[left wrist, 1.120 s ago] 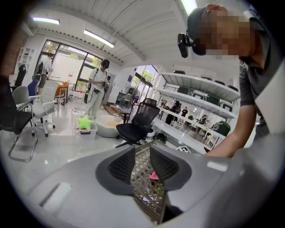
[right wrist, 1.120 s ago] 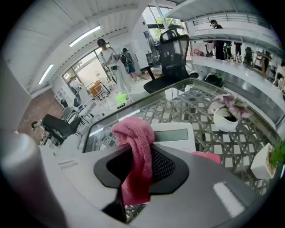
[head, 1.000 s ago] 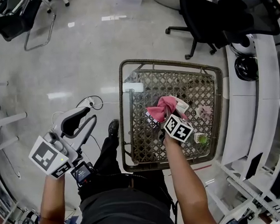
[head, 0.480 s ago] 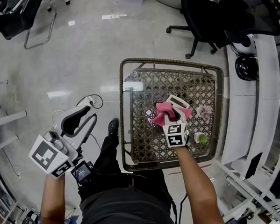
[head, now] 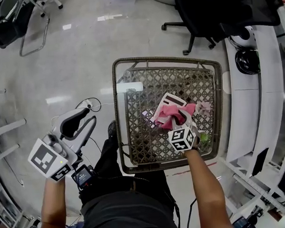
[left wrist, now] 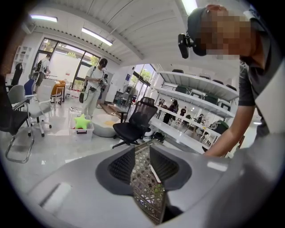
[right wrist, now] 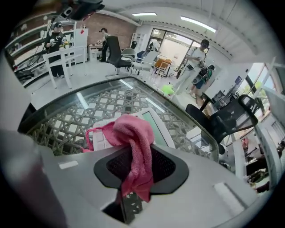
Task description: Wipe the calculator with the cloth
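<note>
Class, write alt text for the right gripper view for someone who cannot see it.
The right gripper is shut on a pink cloth that covers part of a white calculator. The calculator lies on a lattice-patterned table, with people standing behind.

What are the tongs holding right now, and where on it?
Right tongs pinch the pink cloth by a bunched fold; left tongs hold nothing.

Cloth [head: 173, 113] atop calculator [head: 166, 99], both on table [head: 118, 117].

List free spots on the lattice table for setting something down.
Free: table far strip, from white block to far-right corner; also near-left corner. Crowded: centre-right, with calculator, cloth, right gripper, green item.
</note>
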Action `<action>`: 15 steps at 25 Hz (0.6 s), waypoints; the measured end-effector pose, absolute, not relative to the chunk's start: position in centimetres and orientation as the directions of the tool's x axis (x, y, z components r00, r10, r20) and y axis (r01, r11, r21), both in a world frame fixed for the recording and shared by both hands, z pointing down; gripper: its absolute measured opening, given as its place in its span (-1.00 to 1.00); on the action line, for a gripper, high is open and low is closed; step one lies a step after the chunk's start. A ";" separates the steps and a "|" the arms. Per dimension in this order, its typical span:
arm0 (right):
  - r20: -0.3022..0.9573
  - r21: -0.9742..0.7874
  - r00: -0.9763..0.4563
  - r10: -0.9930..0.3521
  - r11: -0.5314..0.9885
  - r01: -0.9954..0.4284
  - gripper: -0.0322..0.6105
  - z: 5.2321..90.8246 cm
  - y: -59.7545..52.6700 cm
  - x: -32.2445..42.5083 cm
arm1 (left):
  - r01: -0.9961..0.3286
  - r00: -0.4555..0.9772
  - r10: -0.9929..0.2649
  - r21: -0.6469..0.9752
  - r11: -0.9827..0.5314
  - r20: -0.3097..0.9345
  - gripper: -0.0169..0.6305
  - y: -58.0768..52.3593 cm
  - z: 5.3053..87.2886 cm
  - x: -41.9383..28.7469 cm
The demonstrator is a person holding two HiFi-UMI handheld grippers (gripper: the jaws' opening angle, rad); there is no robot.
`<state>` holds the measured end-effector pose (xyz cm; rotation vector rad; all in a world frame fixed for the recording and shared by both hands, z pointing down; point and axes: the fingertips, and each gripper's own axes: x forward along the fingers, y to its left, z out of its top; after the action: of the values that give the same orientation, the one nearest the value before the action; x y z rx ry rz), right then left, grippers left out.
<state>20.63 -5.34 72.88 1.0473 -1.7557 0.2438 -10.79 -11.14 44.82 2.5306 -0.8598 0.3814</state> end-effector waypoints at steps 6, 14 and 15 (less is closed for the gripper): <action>0.834 0.314 -0.011 -0.551 0.491 -0.813 -0.61 72.6 -4.5 24.5 | -0.611 0.781 -0.487 0.314 -0.727 0.392 -0.61 -10.9 44.7 -9.0; 0.806 0.211 0.020 -0.592 0.255 -0.944 -0.61 72.4 -4.6 24.6 | -0.586 0.797 -0.461 0.314 -0.746 0.391 -0.61 -10.5 45.5 -7.9; 0.805 0.181 0.031 -0.593 0.196 -0.964 -0.61 72.3 -4.6 25.1 | -0.585 0.798 -0.459 0.314 -0.748 0.392 -0.61 -10.4 45.5 -7.5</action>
<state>25.12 -4.61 72.25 1.4926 -1.6589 0.5753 -7.49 -10.44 45.49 2.5611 -0.7834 0.4059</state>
